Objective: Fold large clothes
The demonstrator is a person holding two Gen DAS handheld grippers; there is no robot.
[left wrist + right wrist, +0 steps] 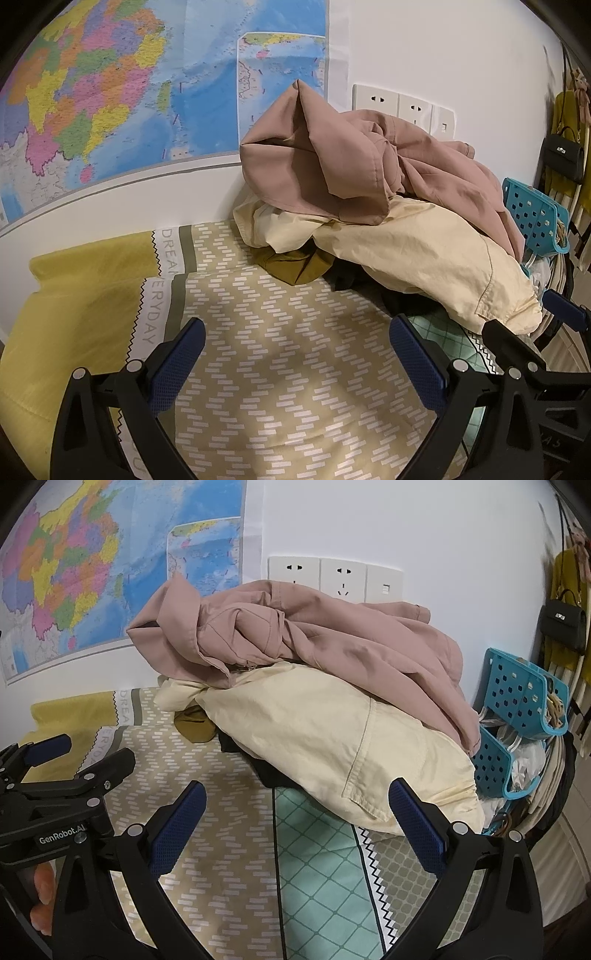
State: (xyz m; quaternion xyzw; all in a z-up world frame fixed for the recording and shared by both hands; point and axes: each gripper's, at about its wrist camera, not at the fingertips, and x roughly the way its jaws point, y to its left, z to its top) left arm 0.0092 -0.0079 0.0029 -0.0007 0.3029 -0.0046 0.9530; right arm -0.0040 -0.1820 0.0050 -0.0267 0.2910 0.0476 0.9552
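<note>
Presently both the left gripper point(295, 354) and right gripper point(295, 819) gape empty; seizing the cream jacket point(332, 746) risks toppling the pink jacket point(332, 638) stacked above.

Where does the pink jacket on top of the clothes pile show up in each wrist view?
Left wrist: pink jacket upper centre-right, atop the cream garment.
Right wrist: pink jacket upper centre, again over the cream garment.
Shared landmark: white wall sockets just behind it.
</note>
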